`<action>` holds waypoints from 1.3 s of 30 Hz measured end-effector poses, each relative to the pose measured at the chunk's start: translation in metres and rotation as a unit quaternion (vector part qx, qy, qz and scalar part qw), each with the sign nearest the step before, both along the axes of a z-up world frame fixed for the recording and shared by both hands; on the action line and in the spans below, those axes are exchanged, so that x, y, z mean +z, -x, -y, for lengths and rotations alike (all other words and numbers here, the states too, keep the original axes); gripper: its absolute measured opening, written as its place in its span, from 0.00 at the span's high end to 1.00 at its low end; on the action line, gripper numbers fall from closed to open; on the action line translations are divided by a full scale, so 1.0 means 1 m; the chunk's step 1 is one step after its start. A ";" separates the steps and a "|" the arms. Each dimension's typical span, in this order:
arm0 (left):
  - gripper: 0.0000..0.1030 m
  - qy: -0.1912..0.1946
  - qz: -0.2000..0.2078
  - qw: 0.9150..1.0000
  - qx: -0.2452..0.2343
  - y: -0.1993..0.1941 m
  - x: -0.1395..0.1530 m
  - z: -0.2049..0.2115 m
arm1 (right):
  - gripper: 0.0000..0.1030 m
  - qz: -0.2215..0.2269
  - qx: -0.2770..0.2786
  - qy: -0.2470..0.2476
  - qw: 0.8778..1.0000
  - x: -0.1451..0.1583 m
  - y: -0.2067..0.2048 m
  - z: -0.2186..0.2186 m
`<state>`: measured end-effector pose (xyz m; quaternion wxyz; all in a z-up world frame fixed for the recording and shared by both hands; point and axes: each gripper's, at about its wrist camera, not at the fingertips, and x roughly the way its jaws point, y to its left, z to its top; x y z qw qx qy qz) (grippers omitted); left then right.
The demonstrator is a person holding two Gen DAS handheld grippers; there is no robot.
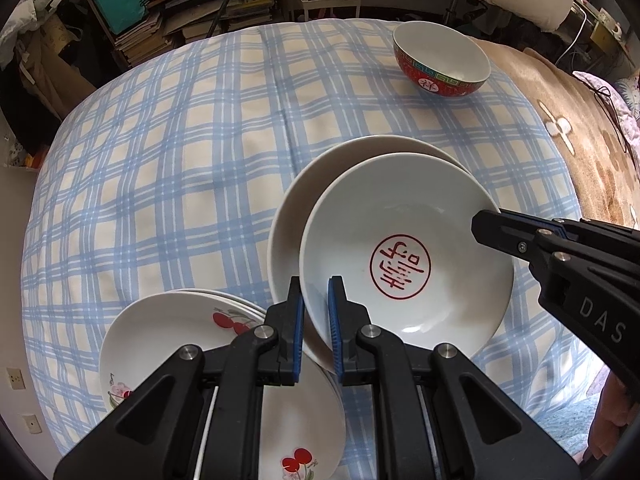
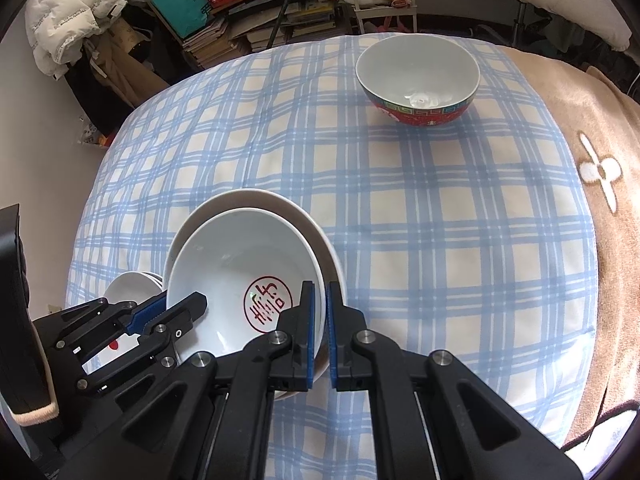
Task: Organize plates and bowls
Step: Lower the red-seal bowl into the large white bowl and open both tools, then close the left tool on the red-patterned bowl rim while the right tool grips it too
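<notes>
Black linkages and blue pads of the left hand-held gripper [image 1: 316,300] are filling the bottom of its view, the jaws nearly closed and pinching the near rim of the white bowl with the red seal [image 1: 404,256]. At the opposite rim, the right hand-held gripper [image 2: 320,300] is clamping the same bowl, its jaws fully closed on the thin wall. That bowl is tilting, its mouth facing up toward the cameras, sitting partly inside a larger plain white bowl [image 1: 320,184] beneath it.

Everything is resting on a bed covered by a blue-and-cream checked quilt [image 1: 180,160], with a tan blanket [image 1: 580,152] lying along one side. Cluttered shelves of books and boxes [image 1: 192,12] are crowding the wall behind.

Just beside the bowls, a stack of cherry-patterned plates [image 1: 168,328] is lying flat, largely hidden behind the left gripper. Well apart, a red-patterned bowl [image 2: 418,76] is standing upright near the quilt's far edge.
</notes>
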<state>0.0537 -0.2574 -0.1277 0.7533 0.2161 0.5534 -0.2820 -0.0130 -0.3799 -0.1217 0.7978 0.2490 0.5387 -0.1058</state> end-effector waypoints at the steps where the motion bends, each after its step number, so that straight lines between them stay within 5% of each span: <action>1: 0.89 0.000 0.000 1.000 0.000 0.000 0.000 0.000 | 0.93 0.001 0.000 -0.002 1.000 0.000 0.000 0.000; 13: 0.88 -0.006 0.020 1.000 0.007 0.004 0.005 0.002 | 0.91 0.005 -0.006 -0.025 1.000 0.000 0.005 0.005; 28: 0.82 0.005 0.049 0.998 0.027 -0.011 0.042 0.003 | 0.89 0.066 -0.039 -0.024 0.997 0.030 0.016 0.034; 30: 0.76 0.008 0.053 0.998 0.030 -0.017 0.050 0.006 | 0.82 0.064 -0.045 -0.017 0.997 0.032 0.015 0.043; 33: 0.69 0.014 0.060 0.997 0.037 -0.027 0.060 0.011 | 0.55 0.061 -0.063 -0.001 0.996 0.035 0.014 0.060; 36: 0.44 0.017 0.067 0.996 0.047 -0.040 0.067 0.016 | 0.39 0.071 -0.079 0.008 0.994 0.040 0.013 0.078; 39: 0.40 0.012 0.084 0.995 0.050 -0.049 0.073 0.022 | 0.21 0.085 -0.081 0.006 0.993 0.043 0.009 0.093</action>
